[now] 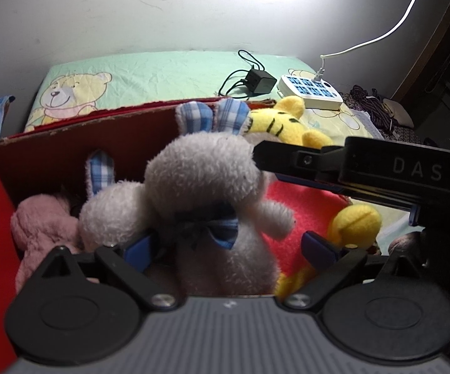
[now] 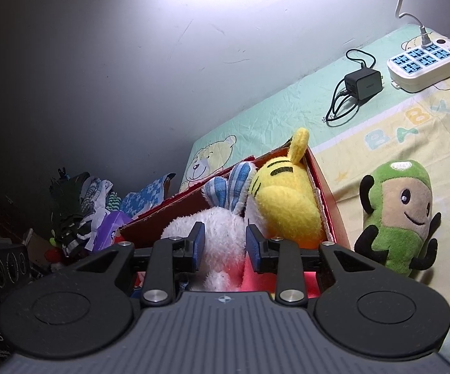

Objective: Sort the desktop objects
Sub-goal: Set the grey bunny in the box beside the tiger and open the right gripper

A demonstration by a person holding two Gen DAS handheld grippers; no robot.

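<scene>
The left tongs (image 1: pixel 229 247) are standing wide open around the body of a white plush rabbit (image 1: pixel 206 187), whose blue bow is sitting between the blue pads (image 1: pixel 137 249); the pads are lying just beside its fur, and whether they are touching it cannot be told. The rabbit is sitting upright inside a red cardboard box (image 1: pixel 69 131), its checked blue ears rising above the far wall. A second pale rabbit (image 1: pixel 109 208) and a pink plush toy (image 1: pixel 41 221) are lying to its left in the same box, and a yellow striped tiger toy (image 1: pixel 284 121) is leaning in the far right corner. The right tongs (image 2: pixel 223 244) are reaching across from the right, partly open, with the white rabbit's head between their pads (image 2: pixel 198 243), seemingly not pressed. A green plush figure (image 2: pixel 399 215) is lying outside the box on the cartoon bedsheet (image 2: pixel 396 143). Farther back on the sheet, a black charger (image 2: pixel 363 85) with its coiled cable is lying beside a white power strip (image 2: pixel 424 62).
</scene>
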